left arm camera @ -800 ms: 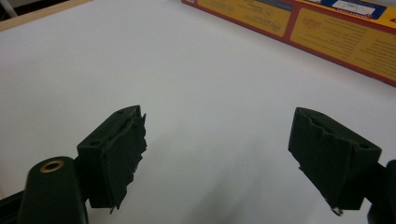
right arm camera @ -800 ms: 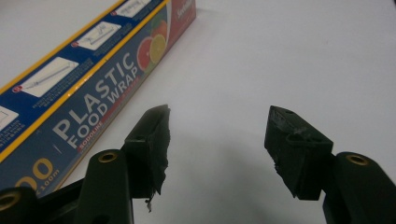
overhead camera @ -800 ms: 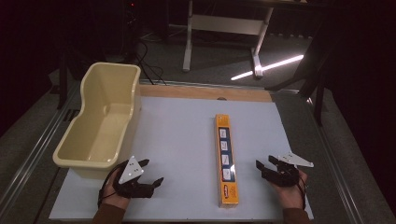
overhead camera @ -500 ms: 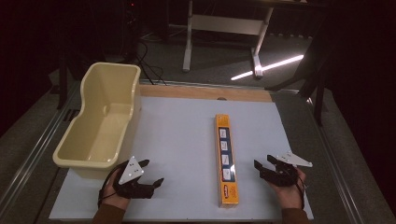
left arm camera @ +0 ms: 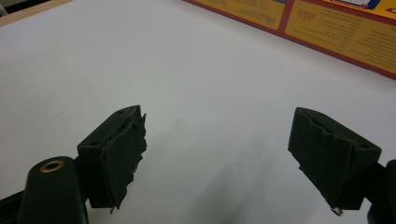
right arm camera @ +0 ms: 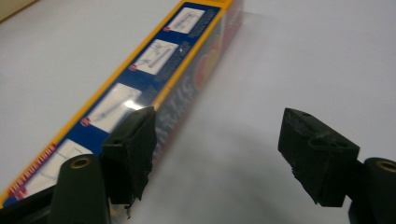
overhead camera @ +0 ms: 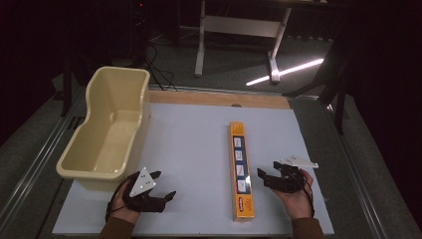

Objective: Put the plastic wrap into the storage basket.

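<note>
A long yellow and blue box point(overhead camera: 241, 169) lies lengthwise on the white table point(overhead camera: 194, 144); the right gripper view shows its printed top point(right arm camera: 154, 60), the left gripper view its side point(left arm camera: 336, 32). My right gripper point(overhead camera: 267, 172) rests just right of the box's near half, jaws wide open and empty, its left jaw close beside the box. My left gripper point(overhead camera: 163, 185) sits near the front left of the table, open and empty, in front of a cream plastic tub point(overhead camera: 112, 129).
The tub stands along the table's left side, empty inside. A wooden strip point(overhead camera: 219, 98) runs along the table's far edge. Beyond it is a dark floor with a desk frame point(overhead camera: 239, 30) and cables. White table surface lies between the tub and the box.
My right gripper has edged slightly left toward the box. The left gripper, box and tub have not visibly moved.
</note>
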The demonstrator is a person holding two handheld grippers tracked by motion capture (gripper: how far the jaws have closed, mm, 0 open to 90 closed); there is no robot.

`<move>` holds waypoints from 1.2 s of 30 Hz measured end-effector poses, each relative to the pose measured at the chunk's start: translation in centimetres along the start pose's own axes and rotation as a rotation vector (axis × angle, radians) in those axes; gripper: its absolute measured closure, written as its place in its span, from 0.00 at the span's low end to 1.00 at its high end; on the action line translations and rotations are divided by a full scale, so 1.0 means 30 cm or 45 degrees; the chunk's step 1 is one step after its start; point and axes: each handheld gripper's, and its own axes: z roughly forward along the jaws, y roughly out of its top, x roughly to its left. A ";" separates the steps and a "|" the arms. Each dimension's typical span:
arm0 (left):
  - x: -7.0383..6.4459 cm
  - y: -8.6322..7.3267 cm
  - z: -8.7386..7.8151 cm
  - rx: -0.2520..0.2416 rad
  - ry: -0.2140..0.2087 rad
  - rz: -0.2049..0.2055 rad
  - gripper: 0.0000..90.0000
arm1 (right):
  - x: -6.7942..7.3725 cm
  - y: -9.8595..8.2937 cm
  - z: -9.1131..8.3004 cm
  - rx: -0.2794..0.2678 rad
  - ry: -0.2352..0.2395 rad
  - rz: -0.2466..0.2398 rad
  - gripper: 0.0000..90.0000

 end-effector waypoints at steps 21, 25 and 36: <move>0.010 -0.003 -0.012 -0.014 0.024 -0.021 0.21 | 0.133 0.142 0.182 0.211 0.032 0.019 0.17; 0.008 -0.002 -0.011 -0.011 0.023 -0.012 0.21 | 0.145 0.157 0.215 0.253 0.024 0.037 0.17; 0.010 -0.003 -0.014 -0.018 0.024 -0.015 0.21 | 0.144 0.213 0.271 0.398 -0.047 0.121 0.23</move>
